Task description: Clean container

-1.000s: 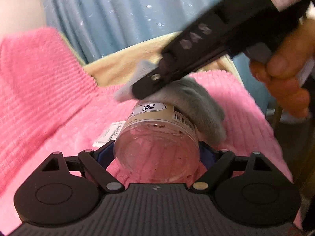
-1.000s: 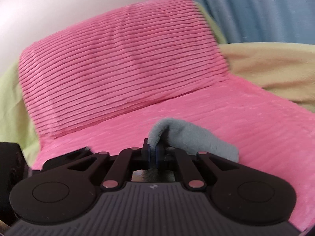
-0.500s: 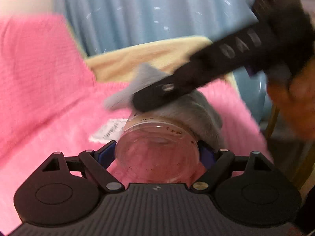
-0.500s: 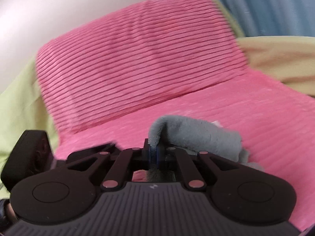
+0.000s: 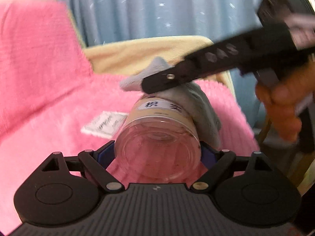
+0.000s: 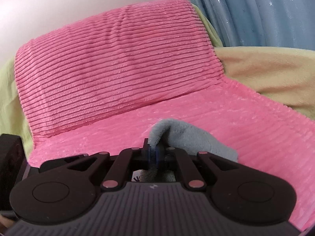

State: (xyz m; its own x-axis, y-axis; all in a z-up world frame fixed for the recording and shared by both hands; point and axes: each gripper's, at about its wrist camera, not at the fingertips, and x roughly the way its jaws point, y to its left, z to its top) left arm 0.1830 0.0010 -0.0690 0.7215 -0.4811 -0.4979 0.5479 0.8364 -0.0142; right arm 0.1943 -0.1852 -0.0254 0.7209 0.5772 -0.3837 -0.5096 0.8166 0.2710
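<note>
- From my seat, the left gripper (image 5: 157,154) is clamped on a clear plastic jar (image 5: 157,137), blue pads pressed to its sides at 9 and 3 o'clock; the jar is held off the pink cover (image 5: 49,98), its round base facing my camera.
- At 10 o'clock from the jar a white paper tag (image 5: 104,124) lies flat on the cover.
- The jar is a smooth, see-through cylinder with a tan label band (image 5: 161,108) carrying printed characters; small dark specks show on the wall near the base, so I judge the cleaning unfinished.
- At 12 to 2 o'clock on the jar a grey cloth (image 5: 198,106) drapes over its far end and right flank, touching it. It looks soft and fleecy, bunched rather than flat.
- The right gripper (image 6: 154,154) is closed tight on a fold of that cloth; in the left view its black finger lies across the jar's top, pressing cloth to plastic.
- My reading: wiping is under way on the outside, upper side; how much of the surface is already wiped I cannot tell, and the inside is not shown being reached.
- At 3 o'clock a hand (image 5: 283,106) grips the right tool.
- Behind: ribbed plush pink cushion (image 6: 118,63), beige blanket (image 6: 265,70), pleated blue curtain (image 6: 256,9).
</note>
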